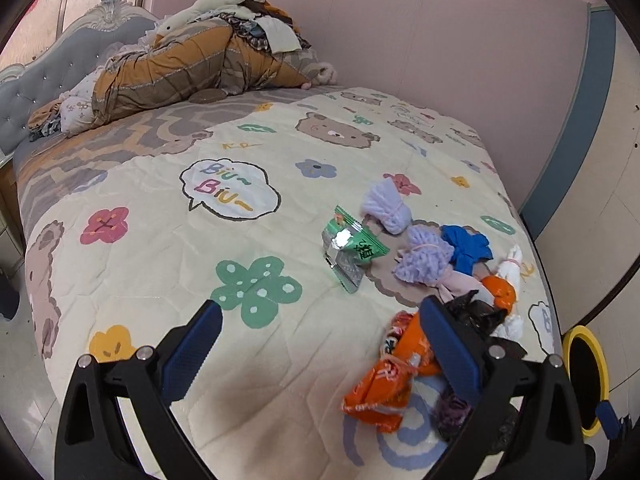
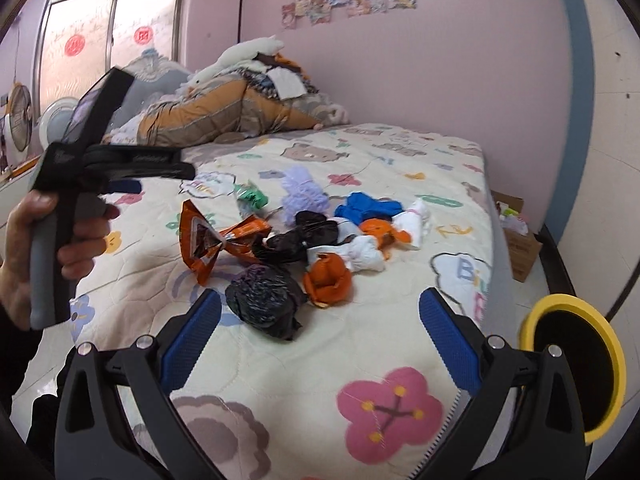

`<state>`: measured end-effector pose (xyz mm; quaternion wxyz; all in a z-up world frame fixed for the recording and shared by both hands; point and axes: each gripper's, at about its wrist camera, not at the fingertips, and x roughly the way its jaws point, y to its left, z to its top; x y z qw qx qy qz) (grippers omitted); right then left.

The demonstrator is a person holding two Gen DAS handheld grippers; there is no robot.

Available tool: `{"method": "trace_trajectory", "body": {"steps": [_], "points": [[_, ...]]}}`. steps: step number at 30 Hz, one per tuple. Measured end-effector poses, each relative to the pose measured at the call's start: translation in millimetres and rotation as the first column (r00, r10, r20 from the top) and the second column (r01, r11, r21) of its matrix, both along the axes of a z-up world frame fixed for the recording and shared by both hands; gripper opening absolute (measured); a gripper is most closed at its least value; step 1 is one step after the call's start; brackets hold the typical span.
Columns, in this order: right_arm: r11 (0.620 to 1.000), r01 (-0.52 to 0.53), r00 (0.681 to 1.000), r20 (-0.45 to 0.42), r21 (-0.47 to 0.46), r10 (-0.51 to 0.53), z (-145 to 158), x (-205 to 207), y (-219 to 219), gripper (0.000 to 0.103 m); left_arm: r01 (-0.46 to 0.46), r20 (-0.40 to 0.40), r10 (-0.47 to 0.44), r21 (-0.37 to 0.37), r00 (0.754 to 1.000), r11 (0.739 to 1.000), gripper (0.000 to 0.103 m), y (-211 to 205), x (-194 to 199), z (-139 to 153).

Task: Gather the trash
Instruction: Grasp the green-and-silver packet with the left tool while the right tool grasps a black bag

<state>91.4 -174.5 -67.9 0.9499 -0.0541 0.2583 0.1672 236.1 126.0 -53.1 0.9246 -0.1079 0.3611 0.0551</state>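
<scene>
Collection appears barely begun: the trash pile (image 2: 304, 248) lies whole on the bed (image 2: 280, 380), the yellow-rimmed bin (image 2: 576, 364) stands beside it, and the left tool (image 1: 320, 344) and right tool (image 2: 320, 340) both gape wide, holding nothing.

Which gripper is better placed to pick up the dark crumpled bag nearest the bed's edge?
Right. The open right gripper points at the dark bag, with the yellow bin beside it; the left gripper faces the orange wrapper.
</scene>
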Motion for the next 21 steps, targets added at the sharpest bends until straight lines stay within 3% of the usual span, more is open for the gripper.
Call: {"method": "trace_trajectory", "body": {"steps": [8,15,21], "points": [[1.0,-0.03,0.994,-0.106,0.0,0.03,-24,50,28,0.095,-0.022,-0.105,0.028,0.062,0.994,0.998,0.095,2,79,-20],[0.998,-0.04,0.985,-0.164,0.044,0.047,-38,73,32,0.095,-0.017,-0.104,0.021,0.036,0.994,0.999,0.095,-4,118,-24],[0.995,-0.085,0.974,-0.205,0.046,0.092,-54,86,36,0.095,-0.009,-0.169,0.01,0.005,0.986,1.0,0.095,-8,147,-48]]}}
